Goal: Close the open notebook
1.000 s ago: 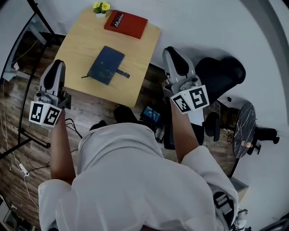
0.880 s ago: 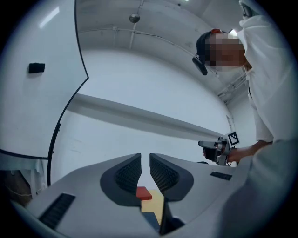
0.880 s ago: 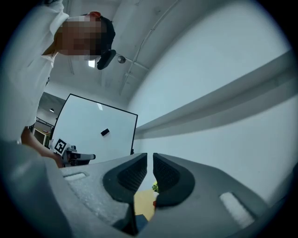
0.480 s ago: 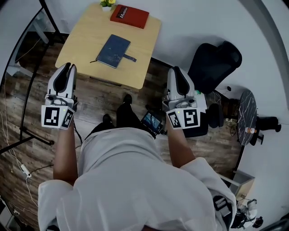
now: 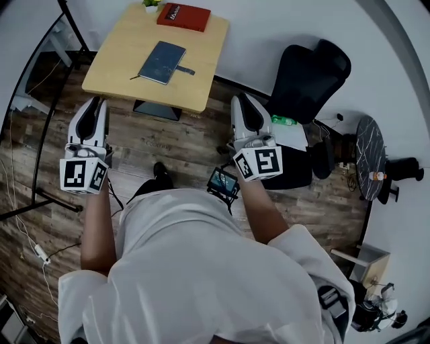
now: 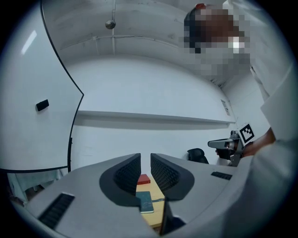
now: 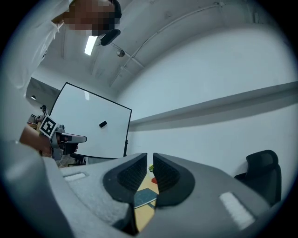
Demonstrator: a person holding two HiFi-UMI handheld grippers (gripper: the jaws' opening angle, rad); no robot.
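The dark blue rectangular notebook [image 5: 161, 62] lies flat and closed near the middle of the pale wooden worktop [image 5: 121, 67]. Its matte cover faces up and a short dark strap pokes out past its right edge. At the far edge of the worktop rests a red hardback book [image 5: 183, 17] with white print I cannot read. Just left of it is a small green potted plant [image 5: 150, 4], cut off by the top of the head view.

My left tool [image 5: 96, 106], smooth grey plastic with ribbed black pads, is released. Its jaws have just been easing apart, a narrow slit shows between them, and nothing sits in it. My right tool [image 5: 240, 104] is clenched on nothing, its pads all but meeting. Both hang over the dark plank floor [image 5: 168, 141] on the near side of the worktop, well apart from the notebook.

A black padded office chair [image 5: 309, 74] stands to the right. A framed whiteboard [image 7: 88, 125] on the left carries a small dark block too tiny to identify.
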